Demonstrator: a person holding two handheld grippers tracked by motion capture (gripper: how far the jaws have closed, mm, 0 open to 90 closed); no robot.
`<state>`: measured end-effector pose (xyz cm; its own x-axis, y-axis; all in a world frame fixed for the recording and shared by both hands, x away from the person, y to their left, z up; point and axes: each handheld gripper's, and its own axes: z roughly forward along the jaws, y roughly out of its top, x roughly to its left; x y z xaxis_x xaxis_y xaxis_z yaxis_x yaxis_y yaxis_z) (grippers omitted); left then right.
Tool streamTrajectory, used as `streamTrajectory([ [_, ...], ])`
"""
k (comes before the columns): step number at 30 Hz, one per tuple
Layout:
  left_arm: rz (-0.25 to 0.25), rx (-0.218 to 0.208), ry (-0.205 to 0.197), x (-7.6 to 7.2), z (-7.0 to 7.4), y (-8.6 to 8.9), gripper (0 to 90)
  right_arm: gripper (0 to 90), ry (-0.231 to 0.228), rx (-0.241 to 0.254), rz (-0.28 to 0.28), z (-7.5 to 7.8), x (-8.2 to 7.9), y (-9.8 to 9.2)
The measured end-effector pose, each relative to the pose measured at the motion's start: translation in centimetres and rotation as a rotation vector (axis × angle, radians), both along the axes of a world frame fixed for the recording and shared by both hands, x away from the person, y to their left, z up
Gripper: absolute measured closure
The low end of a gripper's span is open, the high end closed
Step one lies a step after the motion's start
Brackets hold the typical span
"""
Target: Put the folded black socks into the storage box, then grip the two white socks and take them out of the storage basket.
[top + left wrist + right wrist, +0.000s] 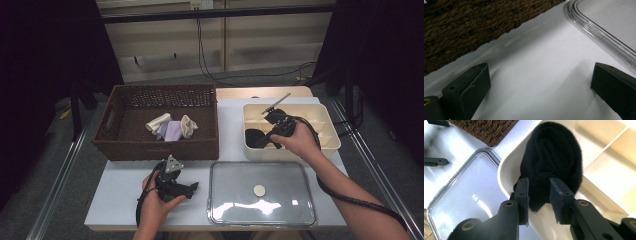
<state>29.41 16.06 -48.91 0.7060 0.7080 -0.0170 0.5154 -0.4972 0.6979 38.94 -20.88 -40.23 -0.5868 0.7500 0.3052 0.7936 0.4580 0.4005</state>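
Observation:
A rolled black sock (255, 137) (551, 157) lies in the near-left compartment of a cream divided tray (325, 120) (506, 175). My right gripper (265, 140) (539, 181) hovers over that compartment with its jaws a little apart. The sock's loose end lies between them and the pads do not press it, so the gripper is open. My left gripper (192, 189) (540, 66) rests low over the white table in front of the basket. Its jaws stand wide open with nothing between them.
A brown woven basket (115, 145) (461, 30) at the back left holds a cream sock (158, 122), a lavender one (172, 131) and a beige one (188, 126). A clear lid (235, 185) (604, 27) (466, 192) with a white knob (259, 190) lies near the table's front edge.

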Motion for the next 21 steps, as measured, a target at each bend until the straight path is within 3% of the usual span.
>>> streamTrajectory([
  [13,0.0,-0.001,0.0,0.0,0.0,0.0,2.1,44.7,-0.03,0.007,-0.014,0.9,-0.5,-0.5],
  [21,0.001,0.0,0.0,0.0,0.0,0.0,2.1,31.1,-0.086,0.013,0.017,1.7,-1.3,-0.2],
])
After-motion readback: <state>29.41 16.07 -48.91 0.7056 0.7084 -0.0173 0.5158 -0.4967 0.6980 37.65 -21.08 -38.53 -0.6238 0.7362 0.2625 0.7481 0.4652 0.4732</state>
